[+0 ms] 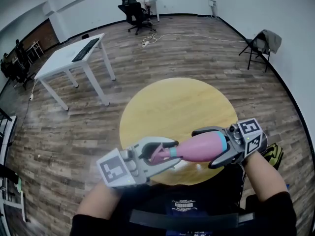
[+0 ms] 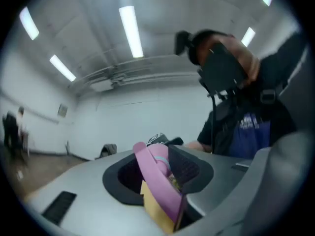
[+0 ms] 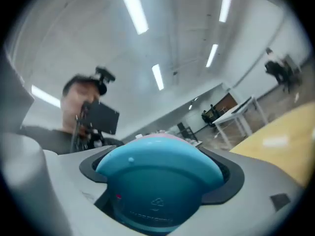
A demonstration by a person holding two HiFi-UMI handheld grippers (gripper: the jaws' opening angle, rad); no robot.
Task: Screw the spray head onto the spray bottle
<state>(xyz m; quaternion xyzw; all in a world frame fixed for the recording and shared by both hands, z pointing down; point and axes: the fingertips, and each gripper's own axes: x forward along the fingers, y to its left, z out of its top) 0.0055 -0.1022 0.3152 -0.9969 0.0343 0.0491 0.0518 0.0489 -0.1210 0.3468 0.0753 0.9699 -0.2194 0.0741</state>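
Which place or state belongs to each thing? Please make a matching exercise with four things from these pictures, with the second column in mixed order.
Things
1 spray head
2 spray bottle
3 round table
4 folding chair

Places or states
A yellow, under the bottle
B gripped at its blue base by the right gripper
C by the right wall, cloth draped over it
D clamped in the left gripper

Pairs: 1-D, 2-B, 3-A, 4-C

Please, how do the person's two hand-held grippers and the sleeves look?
The left hand-held gripper and the right hand-held gripper are grey with black pads. Each carries a cube of black-and-white square markers. The sleeves are black.
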